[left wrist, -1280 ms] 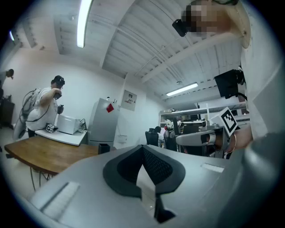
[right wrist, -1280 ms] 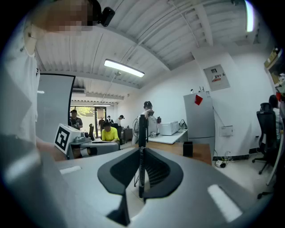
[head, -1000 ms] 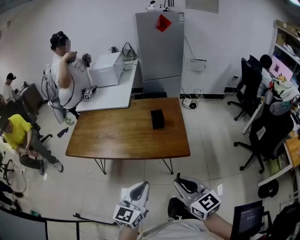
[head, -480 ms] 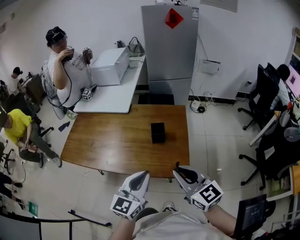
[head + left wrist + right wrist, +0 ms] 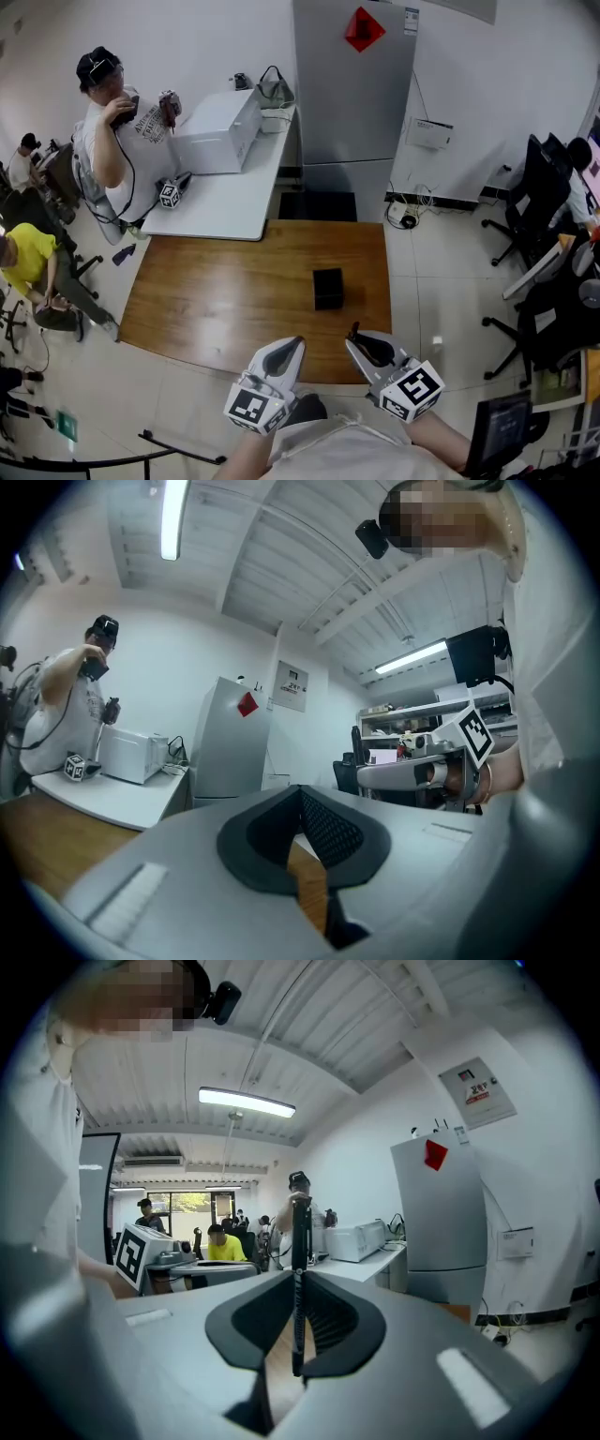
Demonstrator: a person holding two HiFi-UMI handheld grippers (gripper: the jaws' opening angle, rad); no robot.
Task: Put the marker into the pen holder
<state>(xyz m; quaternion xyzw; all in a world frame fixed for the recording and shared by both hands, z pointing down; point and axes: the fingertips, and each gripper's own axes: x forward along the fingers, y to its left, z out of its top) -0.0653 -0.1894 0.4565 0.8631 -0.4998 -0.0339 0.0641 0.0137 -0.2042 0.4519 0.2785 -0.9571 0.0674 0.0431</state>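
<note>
A small black pen holder point(image 5: 328, 288) stands on the wooden table point(image 5: 216, 295), near its right end. Both grippers hang over the table's near edge, short of the holder. My right gripper point(image 5: 354, 337) is shut on a black marker point(image 5: 300, 1241), which stands upright between its pads and sticks out above the jaws in the right gripper view. My left gripper point(image 5: 293, 344) is shut, its pads meeting with nothing between them point(image 5: 302, 794). The right gripper point(image 5: 422, 771) also shows in the left gripper view.
Behind the wooden table stands a white table point(image 5: 220, 197) with a white box point(image 5: 220, 131) and a tall grey cabinet point(image 5: 352, 94). A person point(image 5: 112, 141) stands at its left; another in yellow point(image 5: 23, 262) sits further left. Office chairs point(image 5: 539, 202) crowd the right side.
The view has moved toward the wooden table, so its near edge now lies under the grippers. Both grippers keep the same pose, and the marker stays in the right one.
</note>
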